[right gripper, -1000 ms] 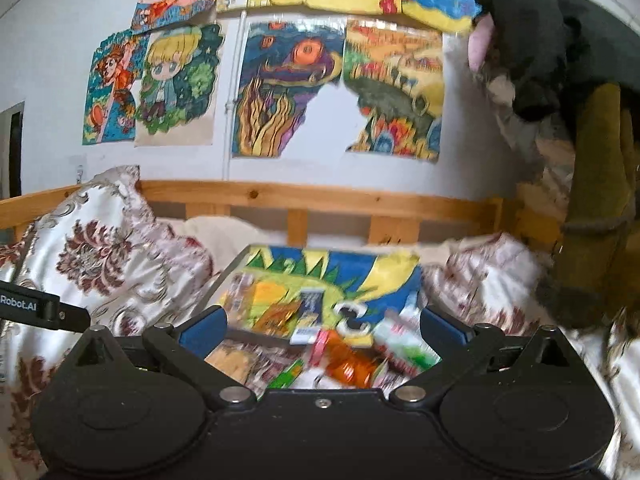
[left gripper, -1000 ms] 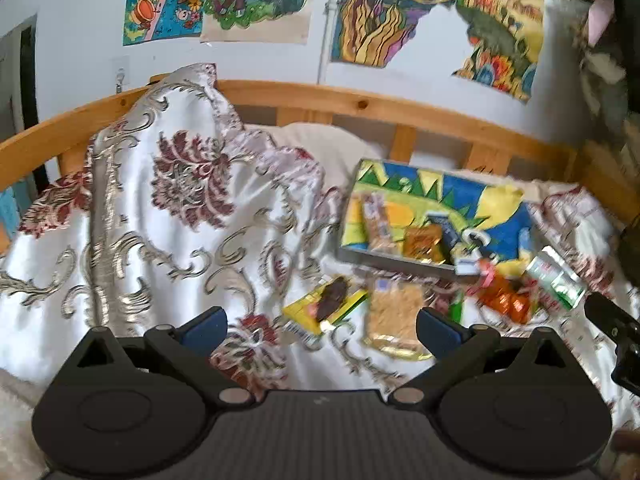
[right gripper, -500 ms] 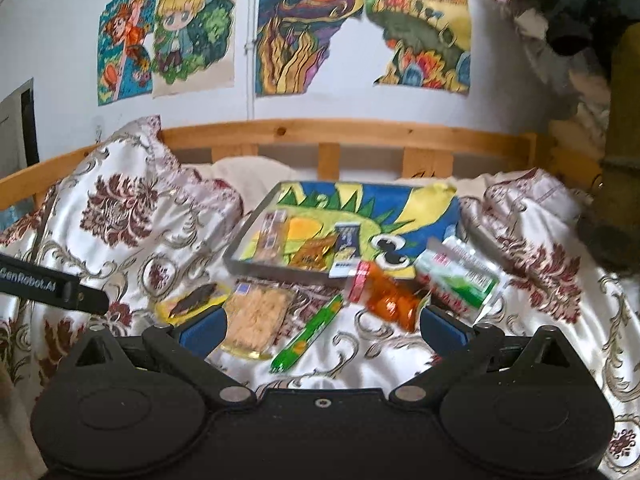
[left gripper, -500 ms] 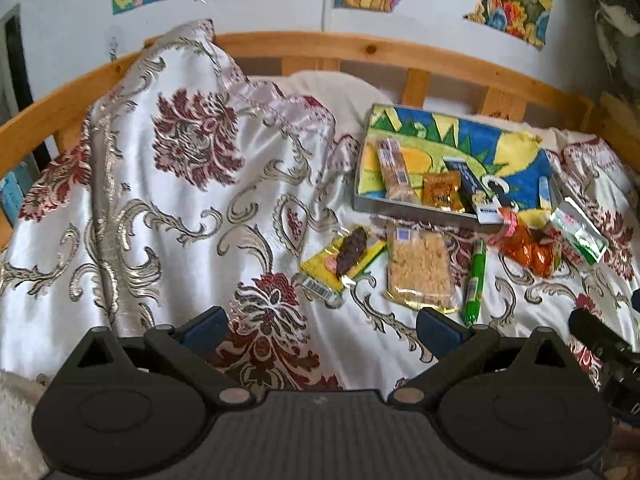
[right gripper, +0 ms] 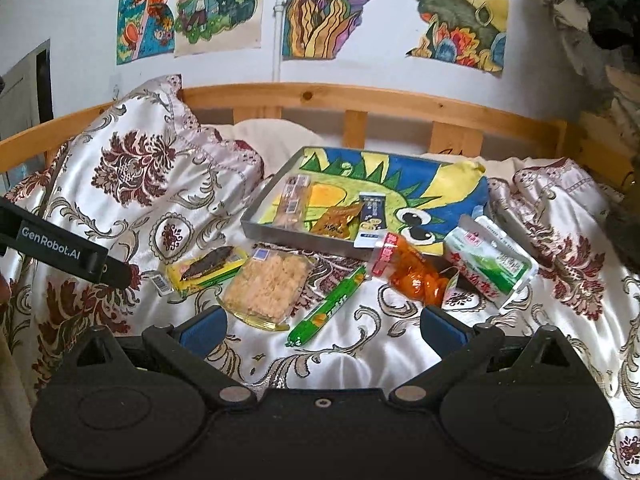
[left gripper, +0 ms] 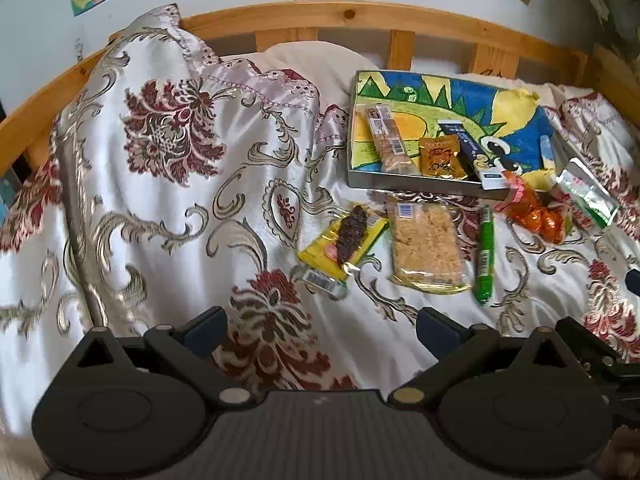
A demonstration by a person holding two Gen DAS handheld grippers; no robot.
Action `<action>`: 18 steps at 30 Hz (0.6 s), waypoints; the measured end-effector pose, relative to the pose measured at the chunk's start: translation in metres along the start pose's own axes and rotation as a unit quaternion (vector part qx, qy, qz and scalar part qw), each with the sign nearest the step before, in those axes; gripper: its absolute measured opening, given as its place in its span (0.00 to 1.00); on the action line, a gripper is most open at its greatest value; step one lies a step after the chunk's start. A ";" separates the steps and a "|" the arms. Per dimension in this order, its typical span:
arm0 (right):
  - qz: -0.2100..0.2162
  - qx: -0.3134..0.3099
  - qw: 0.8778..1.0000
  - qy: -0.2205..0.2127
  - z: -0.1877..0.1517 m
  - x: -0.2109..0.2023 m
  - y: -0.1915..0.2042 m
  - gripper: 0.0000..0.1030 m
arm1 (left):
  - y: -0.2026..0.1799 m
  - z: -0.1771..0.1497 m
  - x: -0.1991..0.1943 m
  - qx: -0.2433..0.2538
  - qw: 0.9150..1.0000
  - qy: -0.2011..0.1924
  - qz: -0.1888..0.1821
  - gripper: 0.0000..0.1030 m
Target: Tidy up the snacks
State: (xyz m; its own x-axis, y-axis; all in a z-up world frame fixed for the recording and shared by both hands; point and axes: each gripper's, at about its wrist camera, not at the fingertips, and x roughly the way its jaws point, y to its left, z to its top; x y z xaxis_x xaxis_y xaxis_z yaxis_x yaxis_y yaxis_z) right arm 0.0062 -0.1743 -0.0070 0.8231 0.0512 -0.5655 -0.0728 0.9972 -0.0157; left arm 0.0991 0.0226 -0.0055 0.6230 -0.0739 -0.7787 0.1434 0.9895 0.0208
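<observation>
Nearest us, our left gripper [left gripper: 320, 326] and right gripper [right gripper: 322, 322] both gape wide and empty above the satin bedspread [right gripper: 340, 354]. Just beyond lie the loose snacks: a green sausage stick [right gripper: 326, 306], a clear crumbly cake pack [right gripper: 270, 282], a yellow packet [right gripper: 208, 266], an orange bag [right gripper: 416, 276] and a green-white pouch [right gripper: 490, 262]. We judge them light, crinkly and slippery; the stiff stick is best pinched mid-length. Farther back, the painted tray [right gripper: 304, 240] holds three snacks. Its right end is hidden by the pouch, and labels are unreadable.
</observation>
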 end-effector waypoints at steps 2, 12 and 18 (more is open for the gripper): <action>0.002 -0.001 1.000 0.006 0.002 0.005 0.000 0.99 | 0.002 0.006 0.008 0.008 1.000 0.005 0.002 0.99; 0.010 -0.002 1.000 0.028 0.006 0.028 0.002 0.99 | 0.005 0.025 0.058 0.029 0.997 0.065 -0.006 0.99; 0.008 0.005 0.999 0.038 0.010 0.042 0.001 0.99 | 0.006 0.035 0.079 0.049 0.996 0.067 -0.012 0.99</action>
State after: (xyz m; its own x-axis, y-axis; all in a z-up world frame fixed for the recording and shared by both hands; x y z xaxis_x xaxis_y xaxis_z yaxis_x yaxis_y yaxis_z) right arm 0.0470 -0.1708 -0.0224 0.7766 0.0624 -0.6269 -0.0787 0.9969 0.0017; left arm 0.1761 0.0185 -0.0444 0.5103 -0.0743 -0.8568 0.2357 0.9702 0.0563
